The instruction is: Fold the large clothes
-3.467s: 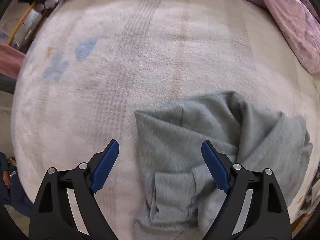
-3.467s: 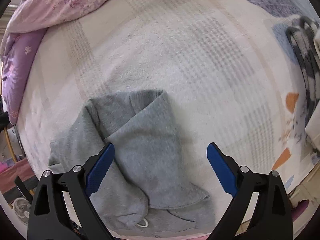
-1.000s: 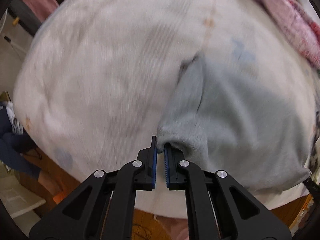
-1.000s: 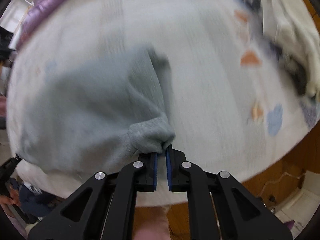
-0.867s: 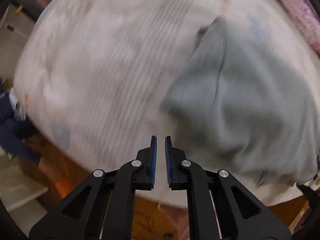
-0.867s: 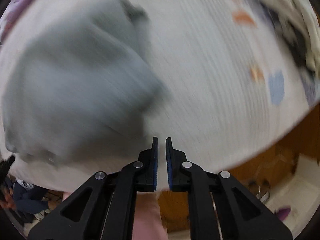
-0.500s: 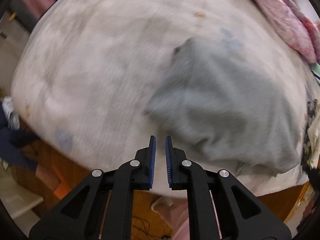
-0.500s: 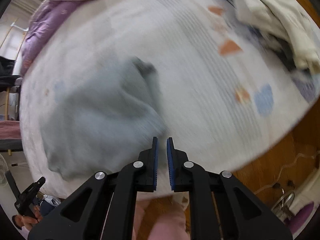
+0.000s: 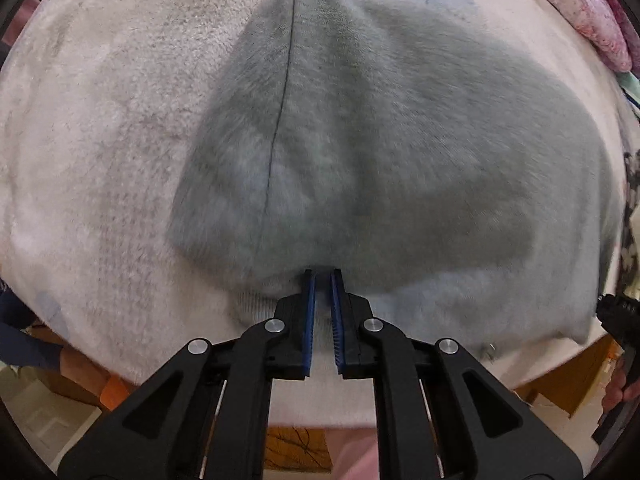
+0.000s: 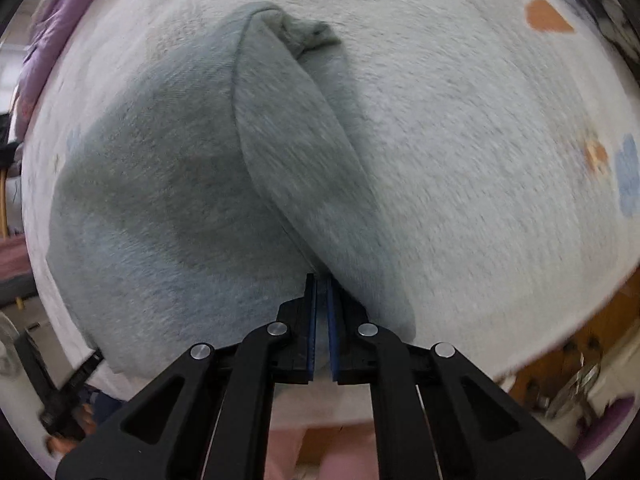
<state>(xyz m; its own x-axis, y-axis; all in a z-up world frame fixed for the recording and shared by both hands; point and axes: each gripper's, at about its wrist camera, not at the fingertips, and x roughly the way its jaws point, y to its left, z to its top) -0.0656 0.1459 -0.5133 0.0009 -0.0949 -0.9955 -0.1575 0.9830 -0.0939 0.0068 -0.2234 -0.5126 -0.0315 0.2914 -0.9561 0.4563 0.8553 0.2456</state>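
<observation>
Grey sweater lies spread over the middle of a pale fleece blanket, reaching from the blanket's centre down to its near edge. Its cloth is soft with motion blur in both views. A thin dark seam runs down the sweater's left part in the left wrist view. In the right wrist view a long sleeve lies folded across the body, with a bunched end towards the blanket's far side.

Left tool points down at the blanket's near edge, its tips right at the sweater's ribbed hem. The blue pads stand nearly together with a slim gap between them. I cannot tell whether any hem is pinched there.

Right tool also sits at the blanket's near edge, tips against the spot where the sleeve crosses the body. Its jaws have just been closing and are now all but together. The sleeve's edge laps over one tip, yet whether cloth is caught between the pads is not clear.

Pink flowered quilt lies at the blanket's far corner. Orange patches mark the blanket's far side in the right wrist view. Wood floor shows past the blanket's near edge
</observation>
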